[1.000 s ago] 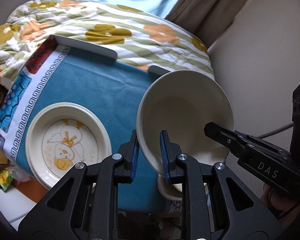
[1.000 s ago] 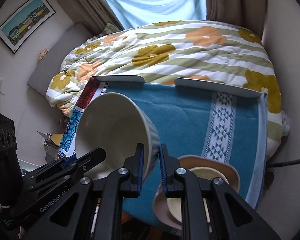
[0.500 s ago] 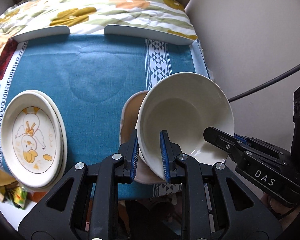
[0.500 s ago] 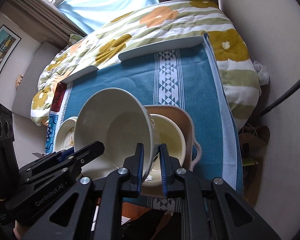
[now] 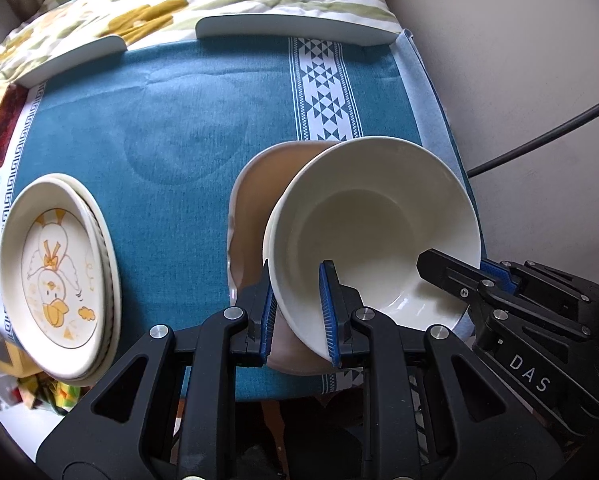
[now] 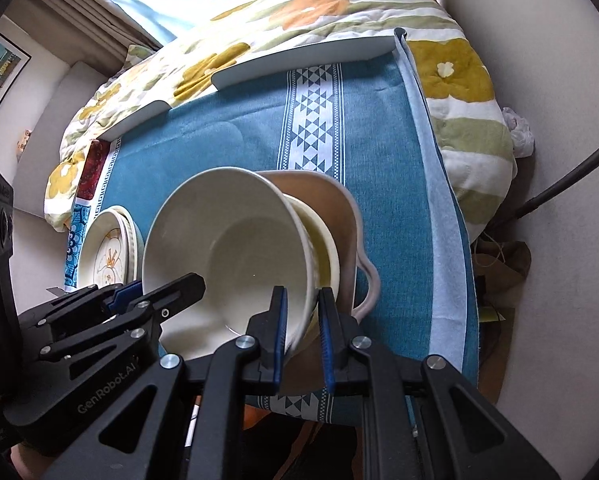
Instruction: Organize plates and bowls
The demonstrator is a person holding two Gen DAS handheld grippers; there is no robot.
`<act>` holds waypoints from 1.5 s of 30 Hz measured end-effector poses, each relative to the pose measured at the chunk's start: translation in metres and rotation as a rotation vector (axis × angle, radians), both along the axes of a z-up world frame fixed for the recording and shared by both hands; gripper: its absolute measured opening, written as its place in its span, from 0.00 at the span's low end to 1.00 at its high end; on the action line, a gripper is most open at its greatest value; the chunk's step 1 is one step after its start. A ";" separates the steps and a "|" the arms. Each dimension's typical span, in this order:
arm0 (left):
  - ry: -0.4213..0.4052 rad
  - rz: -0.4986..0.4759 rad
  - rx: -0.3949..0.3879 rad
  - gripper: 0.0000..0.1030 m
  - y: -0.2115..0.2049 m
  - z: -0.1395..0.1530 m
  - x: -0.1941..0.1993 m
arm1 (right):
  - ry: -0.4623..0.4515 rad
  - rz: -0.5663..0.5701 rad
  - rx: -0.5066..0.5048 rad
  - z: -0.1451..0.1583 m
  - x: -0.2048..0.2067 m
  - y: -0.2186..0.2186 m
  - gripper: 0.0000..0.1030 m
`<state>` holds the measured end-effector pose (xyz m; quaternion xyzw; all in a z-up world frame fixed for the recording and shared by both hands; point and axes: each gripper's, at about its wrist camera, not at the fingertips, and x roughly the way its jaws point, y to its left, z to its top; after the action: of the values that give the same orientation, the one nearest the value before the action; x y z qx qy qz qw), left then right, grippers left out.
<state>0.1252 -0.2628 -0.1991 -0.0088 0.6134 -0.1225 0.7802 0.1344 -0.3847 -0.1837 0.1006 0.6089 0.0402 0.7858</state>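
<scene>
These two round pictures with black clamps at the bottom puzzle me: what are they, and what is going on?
No robot here: a person holds a clamp-like tool in each hand, each carrying a wide-angle camera looking along its fingers. One picture is from the left tool, the other from the right tool. Both tools pinch the rim of one white bowl, tilted over a smaller bowl inside a pink dish. These stand on a blue cloth, with duck plates stacked to the left. A flowered quilt lies behind.
</scene>
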 end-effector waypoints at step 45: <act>-0.220 -0.086 0.182 0.83 0.043 0.061 -0.005 | -0.235 0.118 -0.083 0.082 -0.008 -0.011 0.99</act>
<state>0.1201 -0.2194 -0.1385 0.1015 0.5326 -0.0999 0.8343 0.1259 -0.3955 -0.1014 0.0265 0.5187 0.0725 0.8515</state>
